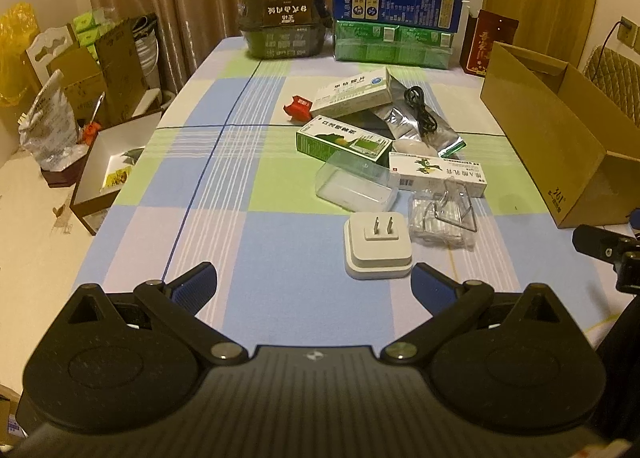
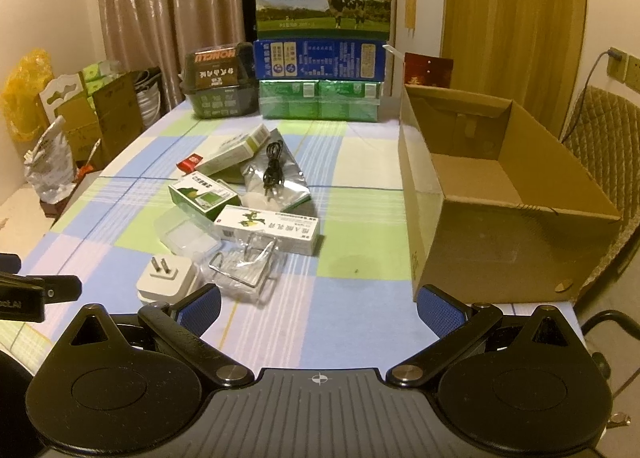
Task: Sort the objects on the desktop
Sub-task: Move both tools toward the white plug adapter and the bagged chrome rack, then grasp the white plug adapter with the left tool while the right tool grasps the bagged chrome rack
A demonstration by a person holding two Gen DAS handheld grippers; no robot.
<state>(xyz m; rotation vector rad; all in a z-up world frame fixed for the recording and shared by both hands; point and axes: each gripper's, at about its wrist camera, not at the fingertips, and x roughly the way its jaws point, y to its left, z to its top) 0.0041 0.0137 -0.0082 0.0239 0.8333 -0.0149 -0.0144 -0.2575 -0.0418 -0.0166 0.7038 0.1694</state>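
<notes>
Now both my left gripper (image 1: pixel 314 290) and right gripper (image 2: pixel 319 308) gape, holding nothing. Just ahead of my left lies the plug (image 1: pixel 377 248); I'd close on its flat sides, then carry it to the box (image 2: pixel 508 214).

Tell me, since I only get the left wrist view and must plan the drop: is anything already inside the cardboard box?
Observer: No. The right wrist view looks down into the cardboard box, and the floor that shows is bare.
Operator: Is the right claw ready to grab?
Observer: Yes. The right claw is open and holds nothing.
Operator: What lies nearest it?
Observer: The white plug, just ahead of its left finger.
</notes>
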